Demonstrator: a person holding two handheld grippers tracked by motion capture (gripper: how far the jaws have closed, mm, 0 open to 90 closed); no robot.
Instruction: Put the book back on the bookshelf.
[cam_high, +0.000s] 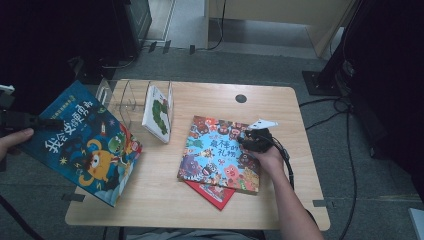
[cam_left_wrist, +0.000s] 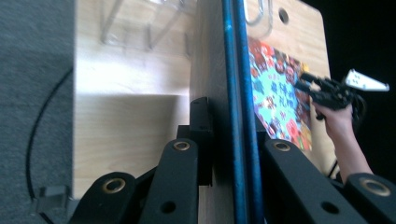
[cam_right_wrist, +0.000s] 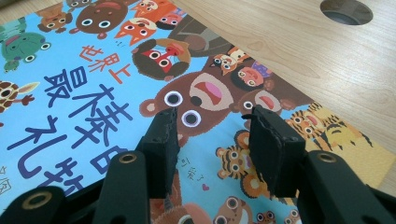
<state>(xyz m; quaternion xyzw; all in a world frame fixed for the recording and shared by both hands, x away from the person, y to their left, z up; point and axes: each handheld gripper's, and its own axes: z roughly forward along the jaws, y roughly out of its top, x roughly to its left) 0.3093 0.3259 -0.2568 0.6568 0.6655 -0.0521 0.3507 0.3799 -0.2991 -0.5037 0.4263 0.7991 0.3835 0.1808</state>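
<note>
Left tongs (cam_left_wrist: 227, 154) around blue book (cam_high: 82, 142)

1. Bare worktop (cam_high: 165, 190) at lower centre of the high view offers open passage.
2. The clear rack (cam_high: 131, 100) with an upright white book (cam_high: 158, 114) blocks the upper left.
3. The blue book (cam_high: 82, 142), held tilted, overhangs the left edge.
4. The colourful book (cam_high: 212, 152) on a red book (cam_high: 212, 194) fills the centre right.
5. The upper right strip stays free around the cable hole (cam_high: 241, 98).

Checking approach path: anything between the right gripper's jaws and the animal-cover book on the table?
Nothing visible. The right gripper hovers open right over the animal-cover book, jaws at its cover, and no object lies between them.
</note>
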